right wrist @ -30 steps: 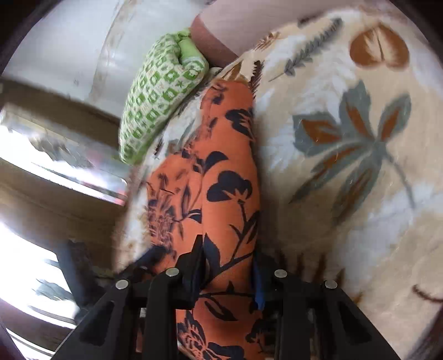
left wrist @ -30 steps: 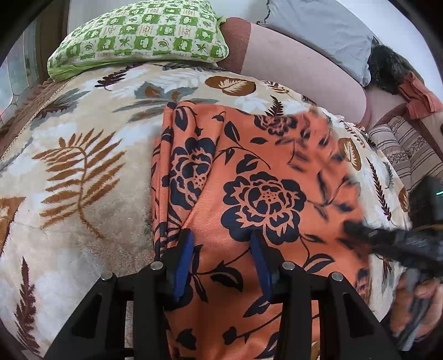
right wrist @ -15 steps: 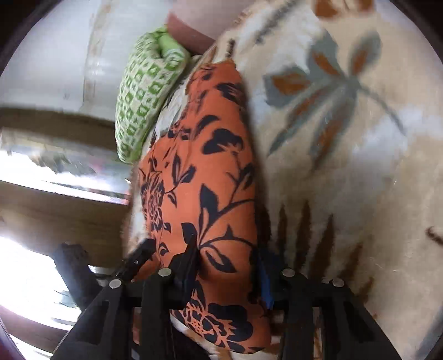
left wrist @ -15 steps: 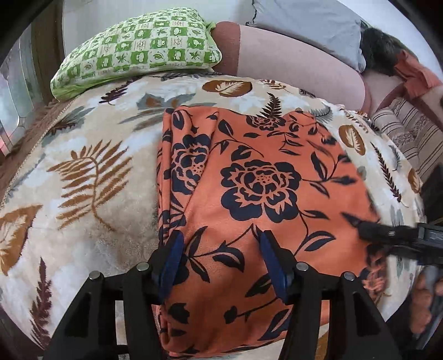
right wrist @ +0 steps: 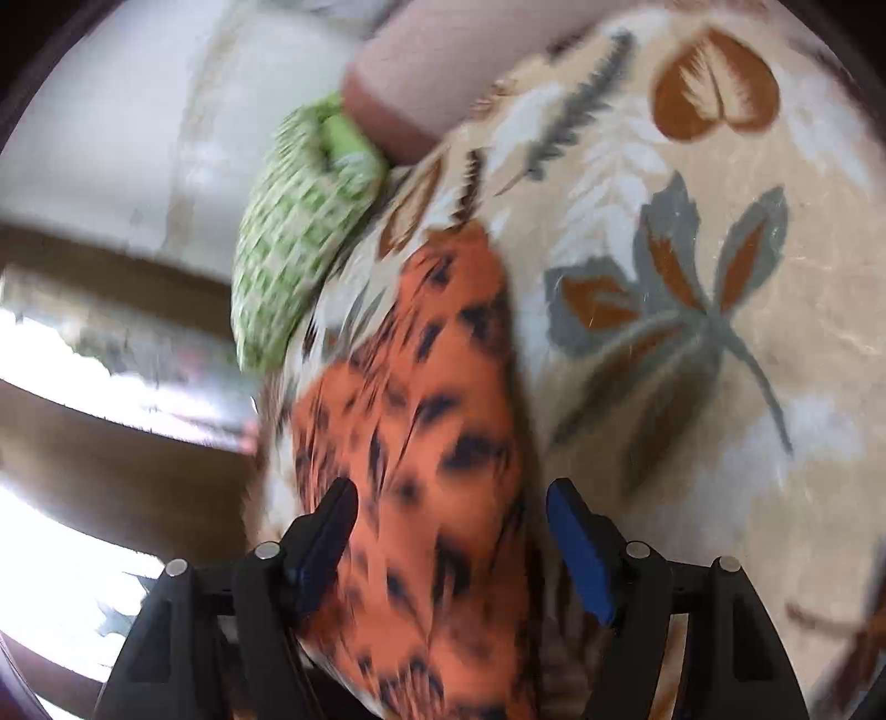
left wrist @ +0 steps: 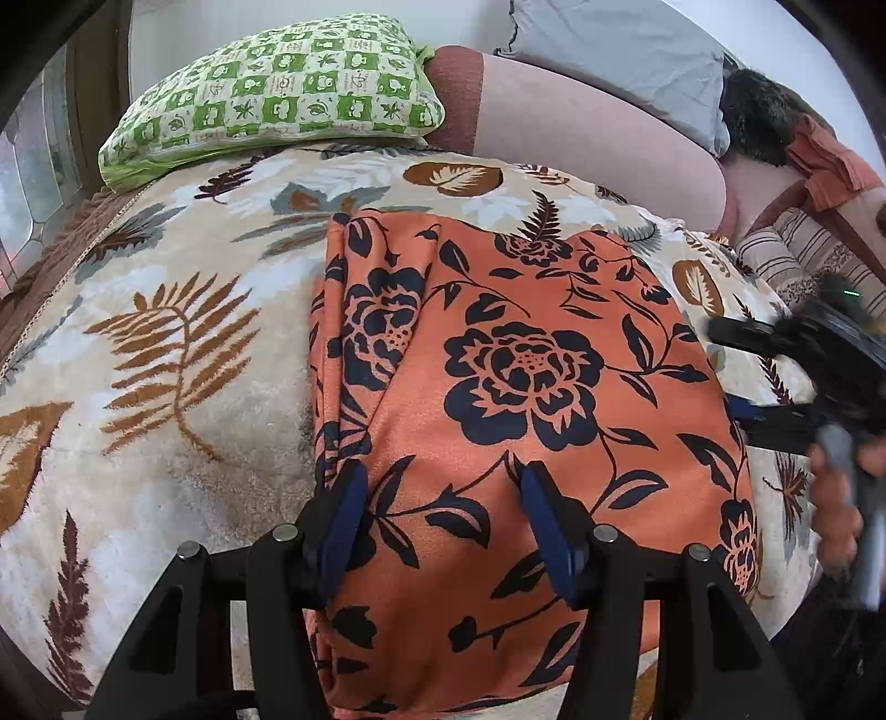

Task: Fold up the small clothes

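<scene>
An orange garment with a dark blue flower print (left wrist: pixel 520 387) lies spread flat on the leaf-patterned blanket (left wrist: pixel 166 354), with a folded strip along its left side. My left gripper (left wrist: pixel 443 515) is open, its blue pads spread over the garment's near edge. My right gripper (right wrist: pixel 451 531) is open too, with the garment's right edge (right wrist: pixel 421 443) lying between its fingers; this view is blurred. The right gripper also shows in the left wrist view (left wrist: pixel 797 382), at the garment's right side.
A green checked pillow (left wrist: pixel 277 94) lies at the head of the bed beside a pink bolster (left wrist: pixel 581 127) and a grey pillow (left wrist: pixel 609 50). Striped cushions (left wrist: pixel 803 266) and other cloth lie at the far right. A window and wooden frame (right wrist: pixel 111 360) run along the bed's left side.
Both grippers have opened and let go of the garment, which now lies flat. The left gripper has drawn back toward the near edge. The right gripper has moved off the right edge.
</scene>
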{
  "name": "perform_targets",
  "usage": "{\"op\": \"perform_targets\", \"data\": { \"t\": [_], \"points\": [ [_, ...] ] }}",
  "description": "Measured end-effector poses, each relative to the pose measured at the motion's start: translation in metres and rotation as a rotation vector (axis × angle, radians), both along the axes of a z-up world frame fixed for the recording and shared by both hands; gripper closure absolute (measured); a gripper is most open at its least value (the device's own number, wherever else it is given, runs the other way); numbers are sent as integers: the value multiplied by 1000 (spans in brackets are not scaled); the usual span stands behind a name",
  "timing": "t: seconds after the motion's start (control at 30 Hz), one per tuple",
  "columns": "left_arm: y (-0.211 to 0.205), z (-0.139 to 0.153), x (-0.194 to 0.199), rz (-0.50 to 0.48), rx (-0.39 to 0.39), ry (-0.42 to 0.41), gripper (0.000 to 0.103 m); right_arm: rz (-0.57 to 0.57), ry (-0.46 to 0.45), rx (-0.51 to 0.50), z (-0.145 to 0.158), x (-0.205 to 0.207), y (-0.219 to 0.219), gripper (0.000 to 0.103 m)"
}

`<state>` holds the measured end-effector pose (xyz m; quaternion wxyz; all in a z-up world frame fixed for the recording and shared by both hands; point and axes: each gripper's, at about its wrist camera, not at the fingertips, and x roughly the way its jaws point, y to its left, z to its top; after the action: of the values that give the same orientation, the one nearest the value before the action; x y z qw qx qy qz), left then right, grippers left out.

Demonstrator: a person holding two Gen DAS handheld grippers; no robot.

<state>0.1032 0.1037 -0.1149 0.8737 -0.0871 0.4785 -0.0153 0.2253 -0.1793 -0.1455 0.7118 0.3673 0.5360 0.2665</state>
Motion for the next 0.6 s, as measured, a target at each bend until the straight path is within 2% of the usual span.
{"op": "perform_targets", "data": {
  "t": [0.03,0.07,0.1,0.17,0.2,0.23,0.27,0.3,0.37,0.47,0.53,0.57,0.6],
  "points": [
    [0,0,0,0,0,-1,44,32,51,35,-13,9,7,37],
    [1,0,0,1,-1,0,44,59,75,17,-16,12,14,74],
    [1,0,0,2,-2,0,44,68,30,-34,-7,10,20,74],
    [2,-1,0,2,-8,-1,44,117,-126,-169,23,-3,34,74],
    [1,-1,0,0,-9,-3,44,133,-167,-233,27,-7,39,74],
    [0,-1,0,-6,-8,-5,44,142,-155,-277,19,-6,39,74],
    [-1,-1,0,-10,1,-7,44,145,-114,-289,8,-3,37,68],
    [-1,-1,-1,-13,5,-9,44,112,-59,-233,-1,2,27,57],
    [1,-1,-2,-16,-4,-15,44,49,-47,-145,1,4,7,36],
    [1,-1,-1,-16,-6,-16,44,1,-58,-33,2,19,-2,32],
    [0,-2,-2,-17,-3,-17,44,-19,2,22,-9,33,0,32],
    [1,-2,-2,-18,-7,-17,44,-7,29,-6,-17,39,7,36],
    [2,-1,-1,-19,-16,-14,44,23,45,-61,-24,44,16,69]
  ]
}}
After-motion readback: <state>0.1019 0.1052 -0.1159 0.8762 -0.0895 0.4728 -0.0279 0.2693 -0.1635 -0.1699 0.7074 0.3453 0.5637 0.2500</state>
